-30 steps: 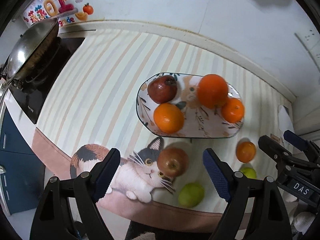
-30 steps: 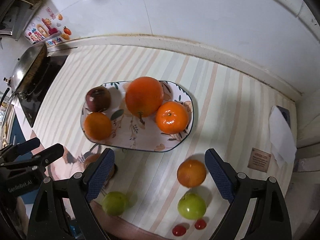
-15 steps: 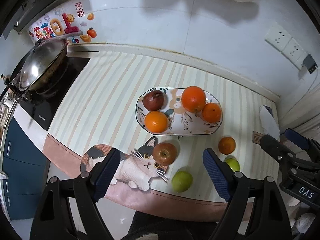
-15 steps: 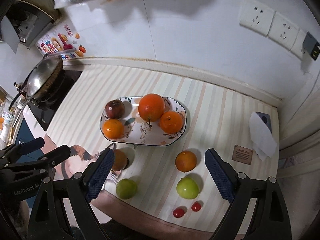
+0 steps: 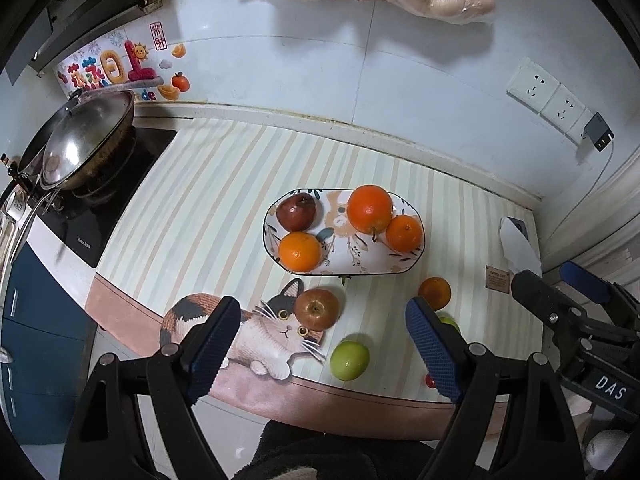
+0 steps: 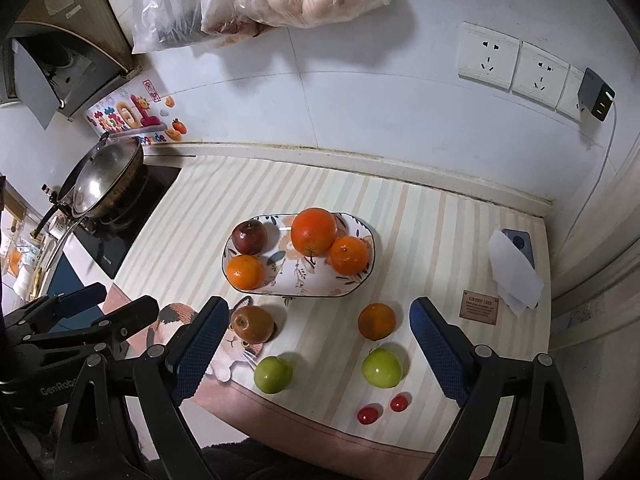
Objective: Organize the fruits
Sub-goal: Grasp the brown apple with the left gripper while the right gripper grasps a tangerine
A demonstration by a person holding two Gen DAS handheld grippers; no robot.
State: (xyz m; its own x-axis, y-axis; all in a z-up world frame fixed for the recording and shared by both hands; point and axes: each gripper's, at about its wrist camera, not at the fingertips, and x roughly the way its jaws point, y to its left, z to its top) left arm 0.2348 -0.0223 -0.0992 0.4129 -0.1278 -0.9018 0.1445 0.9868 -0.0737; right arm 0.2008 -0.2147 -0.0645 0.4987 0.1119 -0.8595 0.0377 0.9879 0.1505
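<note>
While both the left gripper [image 5: 320, 344] and the right gripper [image 6: 316, 350] hung spread and empty above the counter, the red apple [image 5: 317, 309], at six o'clock of the plate [image 5: 416, 256], seemingly wanted a centred, gentle pinch.

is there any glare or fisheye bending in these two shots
Left wrist view: glare on the wok lid, and the counter edge bows. Right wrist view: a highlight on the right green apple, the sockets tilt, corners go black.
</note>
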